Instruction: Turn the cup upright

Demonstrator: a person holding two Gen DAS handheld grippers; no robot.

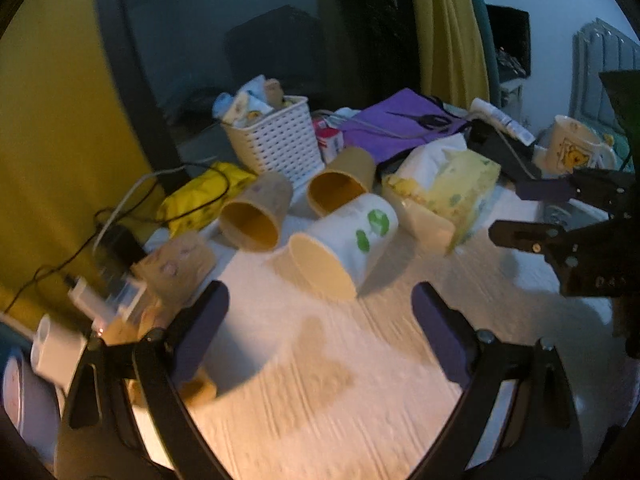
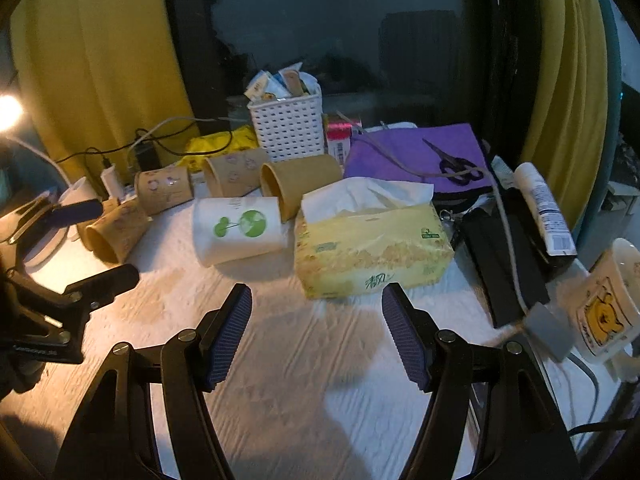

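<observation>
A white paper cup with green print (image 1: 352, 240) lies on its side on the white table, mouth toward me; in the right wrist view it (image 2: 236, 234) lies left of the tissue box. Several brown paper cups lie on their sides around it (image 1: 256, 216) (image 1: 344, 184) (image 2: 236, 174) (image 2: 298, 184) (image 2: 116, 230). My left gripper (image 1: 320, 316) is open and empty, just short of the white cup. My right gripper (image 2: 316, 328) is open and empty, in front of the tissue box; it also shows at the right of the left wrist view (image 1: 520, 212).
A yellow tissue box (image 2: 372, 248) sits right of the cups. A white basket (image 2: 286, 126), a purple folder with scissors (image 2: 424, 156), a tube (image 2: 544, 208), a bear mug (image 2: 608, 304), cables and a charger (image 2: 112, 180) crowd the back and sides. A window and yellow curtains stand behind.
</observation>
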